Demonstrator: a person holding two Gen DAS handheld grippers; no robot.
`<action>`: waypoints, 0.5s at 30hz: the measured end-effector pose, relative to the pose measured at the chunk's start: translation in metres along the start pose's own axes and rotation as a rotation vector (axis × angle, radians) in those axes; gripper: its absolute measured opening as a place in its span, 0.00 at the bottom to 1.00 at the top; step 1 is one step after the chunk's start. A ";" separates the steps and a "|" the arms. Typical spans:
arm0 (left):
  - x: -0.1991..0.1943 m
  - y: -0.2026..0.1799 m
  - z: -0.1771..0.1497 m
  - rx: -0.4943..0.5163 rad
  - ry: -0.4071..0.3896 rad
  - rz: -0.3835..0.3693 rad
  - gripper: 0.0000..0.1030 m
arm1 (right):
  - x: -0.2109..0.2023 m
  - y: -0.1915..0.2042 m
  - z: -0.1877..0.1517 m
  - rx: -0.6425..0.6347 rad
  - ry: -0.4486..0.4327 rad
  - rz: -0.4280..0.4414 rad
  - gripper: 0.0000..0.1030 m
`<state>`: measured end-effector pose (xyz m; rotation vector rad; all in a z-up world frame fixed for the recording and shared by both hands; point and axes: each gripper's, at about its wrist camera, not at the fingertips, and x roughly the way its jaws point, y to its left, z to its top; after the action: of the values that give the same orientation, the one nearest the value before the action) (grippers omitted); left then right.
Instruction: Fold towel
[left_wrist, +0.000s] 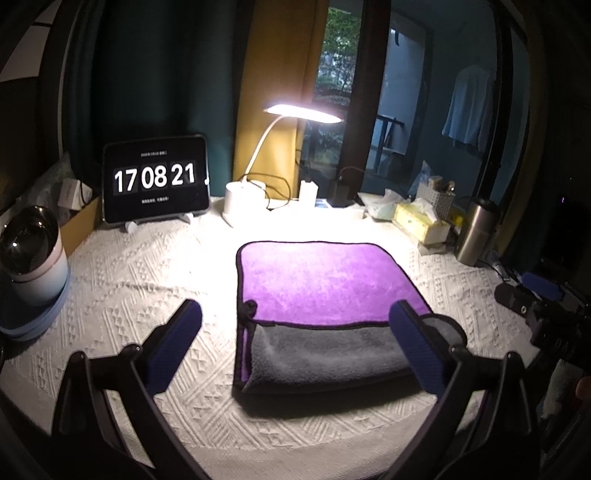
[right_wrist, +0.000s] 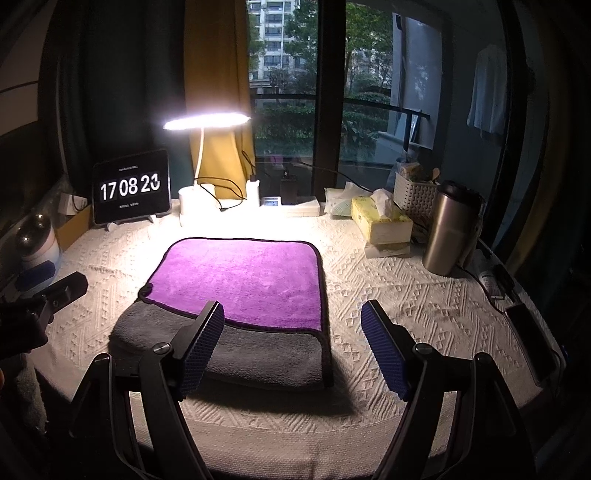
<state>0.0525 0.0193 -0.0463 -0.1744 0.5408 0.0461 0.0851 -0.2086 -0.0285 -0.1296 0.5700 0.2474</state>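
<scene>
A towel (left_wrist: 325, 284), purple on one side and grey on the other, lies folded on the white tablecloth (left_wrist: 147, 273). A purple layer covers its far part and a grey band shows along the near edge. It also shows in the right wrist view (right_wrist: 251, 277). My left gripper (left_wrist: 295, 347) is open and empty, held just before the towel's near left corner. My right gripper (right_wrist: 293, 349) is open and empty, held before the towel's near right corner. The right gripper also shows at the right edge of the left wrist view (left_wrist: 543, 299), and the left gripper at the left edge of the right wrist view (right_wrist: 48, 295).
A lit desk lamp (left_wrist: 303, 110), a tablet clock (left_wrist: 155, 179), a tissue box (right_wrist: 380, 221), a white basket (right_wrist: 415, 195) and a steel tumbler (right_wrist: 448, 229) stand along the back and right. A cup (left_wrist: 31, 254) stands at the left. A phone (right_wrist: 532, 336) lies at the right edge.
</scene>
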 end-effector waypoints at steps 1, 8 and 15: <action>0.005 0.003 -0.001 -0.011 0.015 -0.008 0.99 | 0.003 -0.001 0.000 0.001 0.006 -0.001 0.77; 0.033 0.013 -0.006 -0.045 0.088 -0.019 0.98 | 0.024 -0.011 -0.001 0.005 0.047 -0.005 0.77; 0.064 0.019 -0.011 -0.057 0.167 -0.022 0.86 | 0.050 -0.025 -0.004 0.025 0.105 -0.013 0.77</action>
<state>0.1002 0.0362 -0.0917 -0.2415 0.7045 0.0261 0.1309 -0.2240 -0.0577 -0.1226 0.6758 0.2213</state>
